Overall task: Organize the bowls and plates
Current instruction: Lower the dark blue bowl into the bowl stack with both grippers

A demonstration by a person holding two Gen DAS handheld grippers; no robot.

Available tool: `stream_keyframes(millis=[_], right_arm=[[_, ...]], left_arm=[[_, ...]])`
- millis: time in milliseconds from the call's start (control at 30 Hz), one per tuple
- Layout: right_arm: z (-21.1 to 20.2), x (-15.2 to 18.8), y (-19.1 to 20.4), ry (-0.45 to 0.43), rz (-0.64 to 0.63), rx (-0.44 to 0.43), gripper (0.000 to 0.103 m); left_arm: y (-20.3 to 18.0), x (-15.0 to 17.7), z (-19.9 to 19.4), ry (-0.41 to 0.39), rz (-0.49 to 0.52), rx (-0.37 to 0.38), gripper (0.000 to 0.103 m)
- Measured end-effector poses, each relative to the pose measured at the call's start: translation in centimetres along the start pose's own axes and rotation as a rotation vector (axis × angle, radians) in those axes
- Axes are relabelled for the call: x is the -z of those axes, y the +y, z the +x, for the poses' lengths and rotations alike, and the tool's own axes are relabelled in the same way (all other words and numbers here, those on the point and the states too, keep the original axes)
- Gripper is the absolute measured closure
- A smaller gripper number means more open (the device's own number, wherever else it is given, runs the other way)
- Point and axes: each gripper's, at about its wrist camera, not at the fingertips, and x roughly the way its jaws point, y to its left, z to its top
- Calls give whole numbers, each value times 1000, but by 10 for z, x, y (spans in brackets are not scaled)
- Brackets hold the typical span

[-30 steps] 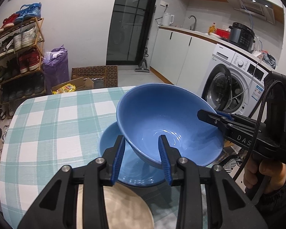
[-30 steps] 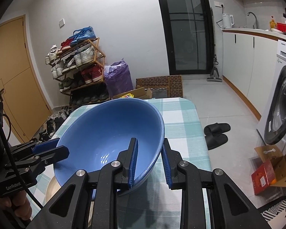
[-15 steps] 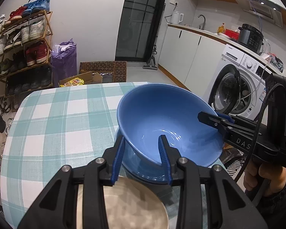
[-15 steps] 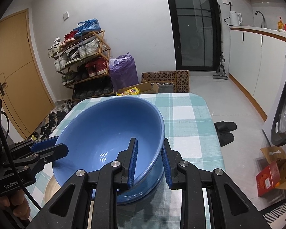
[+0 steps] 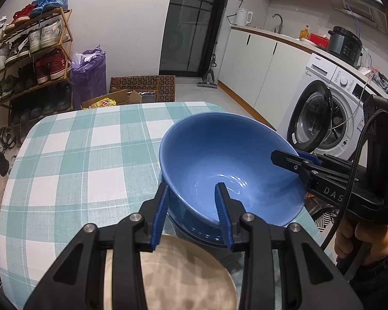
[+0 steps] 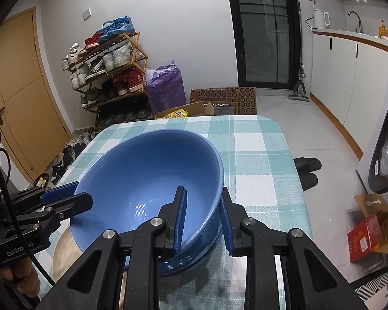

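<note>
A large blue bowl [image 5: 227, 160] is held tilted by both grippers at opposite rims, low over a second blue bowl or plate [image 5: 204, 235] on the checked table. My left gripper [image 5: 192, 215] straddles its near rim, one finger inside and one outside. My right gripper [image 6: 203, 223] does the same at the other rim; it also shows in the left wrist view [image 5: 295, 160]. The bowl also shows in the right wrist view [image 6: 147, 180], with the lower blue dish [image 6: 186, 261] under it. A beige plate [image 5: 173, 271] lies under the left gripper.
The table [image 5: 77, 160] has a teal and white checked cloth. A shoe rack [image 5: 25, 51], a purple bag [image 5: 89, 73] and cardboard boxes [image 5: 142, 89] stand beyond it. A washing machine [image 5: 331, 111] and counter are at the right. Slippers [image 6: 306, 169] lie on the floor.
Both grippers have lowered the tilted blue bowl toward the lower blue dish, which is now mostly covered. The bowl sits closer to the table.
</note>
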Motion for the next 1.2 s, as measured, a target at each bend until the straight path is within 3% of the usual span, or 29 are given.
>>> stream_keyframes(millis=[1200], right_arm=[[32, 23, 13, 25, -109, 115, 78]], left_arm=[[4, 14, 30, 63, 23, -34, 68]])
